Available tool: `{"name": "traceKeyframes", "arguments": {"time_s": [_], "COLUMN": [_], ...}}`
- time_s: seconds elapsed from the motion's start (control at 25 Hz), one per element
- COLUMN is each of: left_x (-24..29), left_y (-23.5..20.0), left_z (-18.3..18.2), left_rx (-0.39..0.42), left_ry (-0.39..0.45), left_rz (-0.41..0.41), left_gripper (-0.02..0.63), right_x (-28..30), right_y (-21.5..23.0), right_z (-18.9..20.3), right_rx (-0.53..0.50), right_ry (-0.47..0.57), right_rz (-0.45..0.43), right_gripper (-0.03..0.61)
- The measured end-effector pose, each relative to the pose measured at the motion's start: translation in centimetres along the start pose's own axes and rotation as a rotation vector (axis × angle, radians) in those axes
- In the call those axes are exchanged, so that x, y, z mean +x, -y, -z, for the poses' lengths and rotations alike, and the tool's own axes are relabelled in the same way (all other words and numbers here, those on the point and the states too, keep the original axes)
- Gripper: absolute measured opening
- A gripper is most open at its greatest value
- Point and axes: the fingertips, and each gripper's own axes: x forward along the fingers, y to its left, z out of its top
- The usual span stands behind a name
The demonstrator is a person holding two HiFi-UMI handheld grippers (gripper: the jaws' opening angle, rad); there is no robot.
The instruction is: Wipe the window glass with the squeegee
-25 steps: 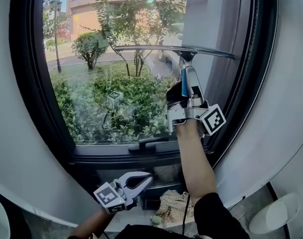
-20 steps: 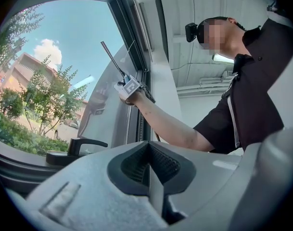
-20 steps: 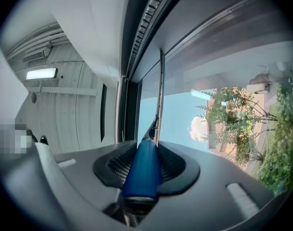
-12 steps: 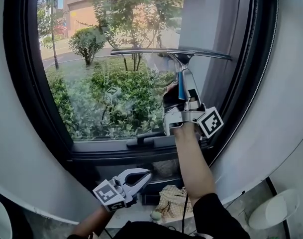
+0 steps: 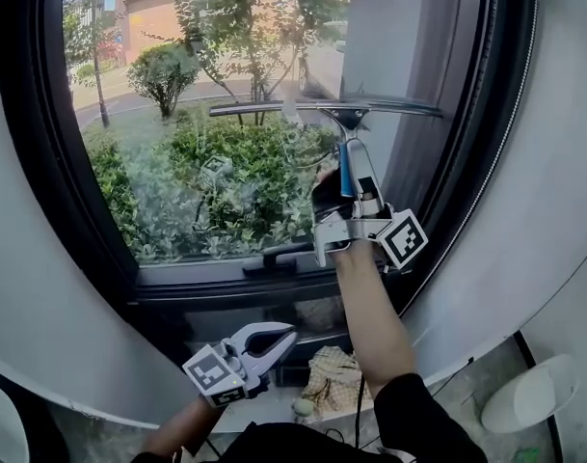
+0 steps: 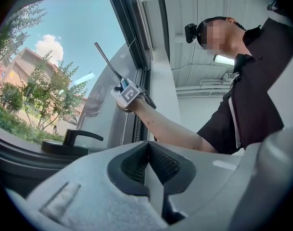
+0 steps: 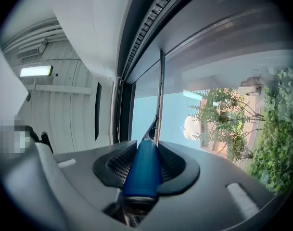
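My right gripper point(image 5: 354, 201) is shut on the blue handle point(image 7: 143, 170) of the squeegee. Its long blade point(image 5: 327, 108) lies across the window glass point(image 5: 177, 152), level, in the upper middle of the pane. In the right gripper view the blade point(image 7: 161, 88) runs up along the glass above the jaws. My left gripper point(image 5: 274, 340) hangs low below the sill, shut with nothing between its fingers; in its own view the pads point(image 6: 147, 166) meet. The right gripper with its marker cube point(image 6: 128, 94) shows against the pane in the left gripper view.
A black window handle point(image 5: 279, 256) sits on the lower frame, also seen as the lever point(image 6: 71, 141) in the left gripper view. The dark frame point(image 5: 486, 162) borders the pane on the right. A cloth-like bundle point(image 5: 332, 374) lies on the floor below.
My right gripper has drawn the squeegee down the glass a little. The left gripper has stayed where it was, shut.
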Motion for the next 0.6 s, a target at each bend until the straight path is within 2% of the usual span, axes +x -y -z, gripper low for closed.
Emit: {"name": "traceKeyframes", "arguments": {"time_s": [0.6], "left_x": [-0.1], "left_y": [0.8], "left_z": [-0.1], "left_rx": [-0.034], "left_ry": [0.016], "left_rz": [-0.002], "left_gripper": [-0.004], "right_x": [-1.7], "right_y": [0.6], "right_z": [0.5], "right_rx": [0.005], "right_ry": [-0.002], "right_rz": [0.029], "right_gripper": [0.135]}}
